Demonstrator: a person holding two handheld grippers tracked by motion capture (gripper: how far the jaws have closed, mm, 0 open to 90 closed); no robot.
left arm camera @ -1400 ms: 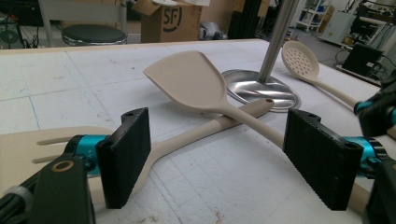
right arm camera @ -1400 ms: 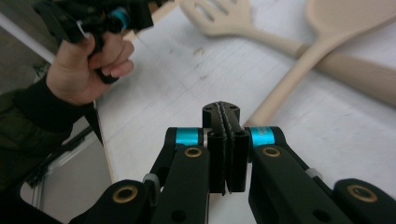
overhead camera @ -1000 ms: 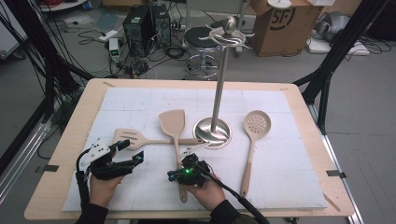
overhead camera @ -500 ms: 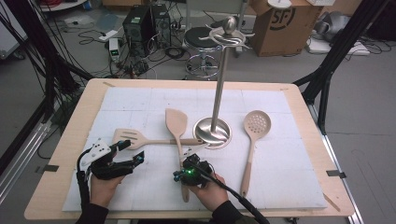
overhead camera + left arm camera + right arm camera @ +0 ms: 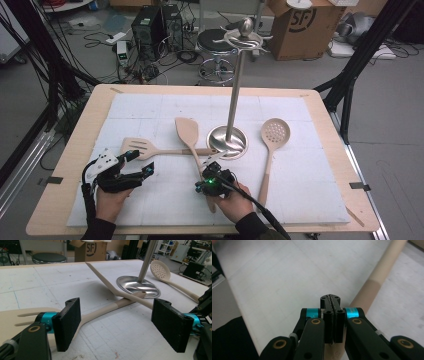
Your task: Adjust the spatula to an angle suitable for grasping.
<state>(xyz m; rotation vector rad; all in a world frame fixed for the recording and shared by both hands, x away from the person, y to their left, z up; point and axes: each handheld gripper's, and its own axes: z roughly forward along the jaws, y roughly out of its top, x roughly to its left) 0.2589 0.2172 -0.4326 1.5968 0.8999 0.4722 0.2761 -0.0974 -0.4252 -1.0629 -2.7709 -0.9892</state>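
Observation:
Three beige utensils lie on the white mat around a steel hanger stand [image 5: 227,141]. The slotted turner [image 5: 137,146] lies left, and the solid spatula [image 5: 186,129] crosses over its handle. A skimmer [image 5: 275,132] lies right of the stand. My left gripper [image 5: 141,162] is open just near of the turner. In the left gripper view its jaws [image 5: 121,323] stand wide apart with the turner handle [image 5: 100,312] running between them, untouched. My right gripper [image 5: 209,180] sits on the spatula's handle end. Its jaws [image 5: 331,300] are closed together with the beige handle [image 5: 377,277] passing beneath.
The stand's tall pole [image 5: 235,85] rises mid-table with hooks on top. The mat [image 5: 150,110] covers most of the wooden table [image 5: 80,150]. Behind the table are a stool [image 5: 220,40], a cardboard box [image 5: 300,25] and cables on the floor.
The solid spatula has swung slightly, its blade turning and shifting a little right. My right gripper moved a touch to the right with it. The left gripper has stayed put.

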